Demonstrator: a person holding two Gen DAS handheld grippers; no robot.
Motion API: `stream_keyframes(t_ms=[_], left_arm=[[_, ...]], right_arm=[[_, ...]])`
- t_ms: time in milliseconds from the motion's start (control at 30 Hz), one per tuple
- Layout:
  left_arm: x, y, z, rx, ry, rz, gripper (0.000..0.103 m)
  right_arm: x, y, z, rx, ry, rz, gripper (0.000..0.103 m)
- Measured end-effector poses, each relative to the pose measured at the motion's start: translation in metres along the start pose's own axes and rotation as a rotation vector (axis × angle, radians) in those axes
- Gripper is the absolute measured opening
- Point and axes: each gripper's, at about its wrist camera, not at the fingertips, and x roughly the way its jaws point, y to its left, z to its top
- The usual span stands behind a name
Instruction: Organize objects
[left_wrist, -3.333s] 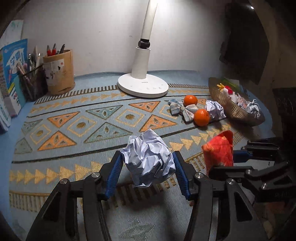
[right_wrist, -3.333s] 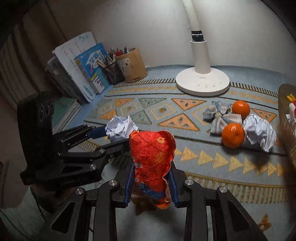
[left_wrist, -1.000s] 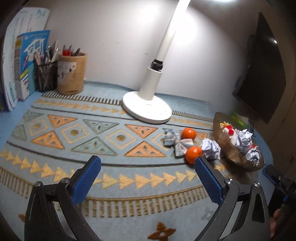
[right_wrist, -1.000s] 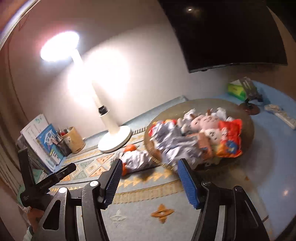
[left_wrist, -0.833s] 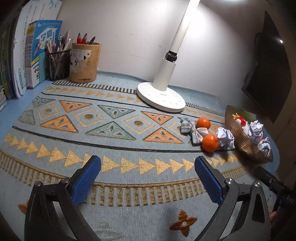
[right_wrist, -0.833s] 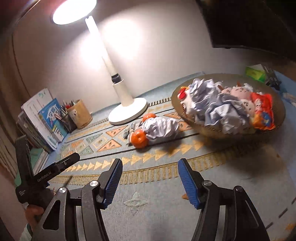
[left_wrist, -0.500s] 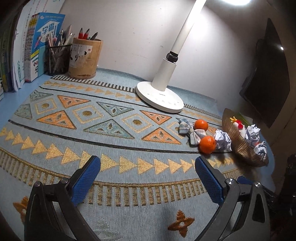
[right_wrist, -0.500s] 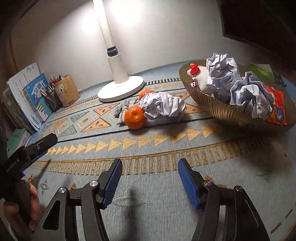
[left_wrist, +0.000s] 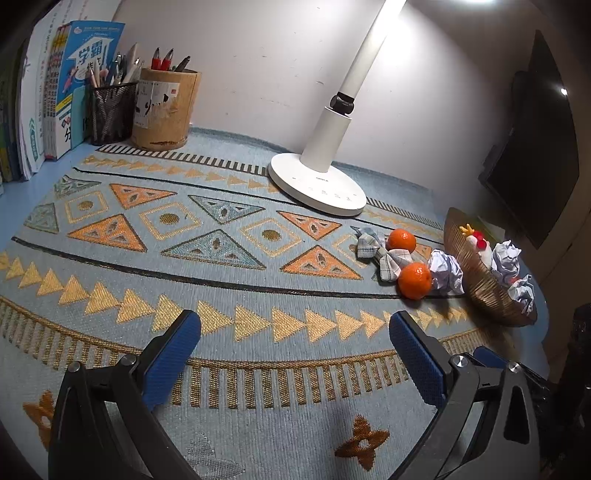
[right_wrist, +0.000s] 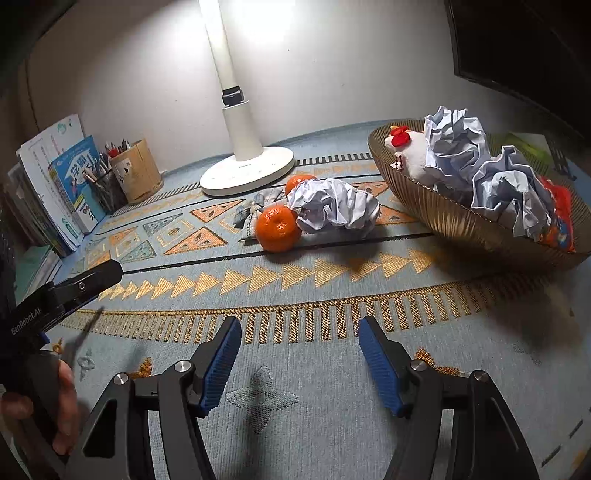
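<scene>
Patterned blue mat under lamplight, both grippers empty and facing the last loose items.

Left gripper gapes wide with nothing between its pads; right gripper, its jaws just widened, holds nothing either. Paper balls, a plush chicken and a red packet already fill the wicker bowl. Near the bowl, a crumpled paper ball, two oranges and a checked cloth bow lie clustered together, likely next to be gathered.
</scene>
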Motion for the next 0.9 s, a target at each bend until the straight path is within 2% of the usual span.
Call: stream_keyframes(t_ms=[200,267,333,400,467,533,633,667,700,767,800,900], left_arm=[[0.004,-0.003,-0.001,0.011,0.022,0.024,0.102],[0.011,-0.007,0.005,0.008,0.083,0.007,0.102],[0.019,-0.014,0.017,-0.023,0.155,-0.09,0.102],[0.032,-0.027,0.036,-0.011,0.2,-0.199,0.102],[0.055,-0.041,0.056,0.028,0.261,-0.258,0.102],[0.08,-0.053,0.068,0.063,0.293,-0.32,0.102],[0.12,-0.063,0.076,0.067,0.37,-0.346,0.094],[0.131,-0.064,0.076,0.064,0.388,-0.365,0.086],[0.14,-0.065,0.076,0.062,0.399,-0.37,0.085],[0.145,-0.069,0.078,0.082,0.364,-0.373,0.083],[0.149,-0.072,0.078,0.094,0.373,-0.387,0.08],[0.151,-0.084,0.074,0.155,0.361,-0.388,0.071]], right_arm=[[0.002,-0.002,0.0,0.023,0.023,0.003,0.065],[0.003,-0.001,0.0,0.019,0.026,-0.003,0.065],[0.005,-0.001,0.002,0.02,0.047,-0.001,0.065],[0.012,-0.003,0.005,0.044,0.09,0.038,0.065],[0.018,-0.007,0.013,0.093,0.104,0.111,0.065],[0.024,-0.006,0.026,0.128,0.105,0.146,0.065],[0.035,0.003,0.049,0.118,0.104,0.166,0.065],[0.039,0.007,0.056,0.1,0.098,0.163,0.064],[0.043,0.011,0.062,0.078,0.084,0.147,0.063],[0.053,0.014,0.07,0.055,0.072,0.112,0.056],[0.059,0.013,0.074,0.059,0.078,0.109,0.054],[0.075,0.005,0.08,0.108,0.089,0.12,0.052]])
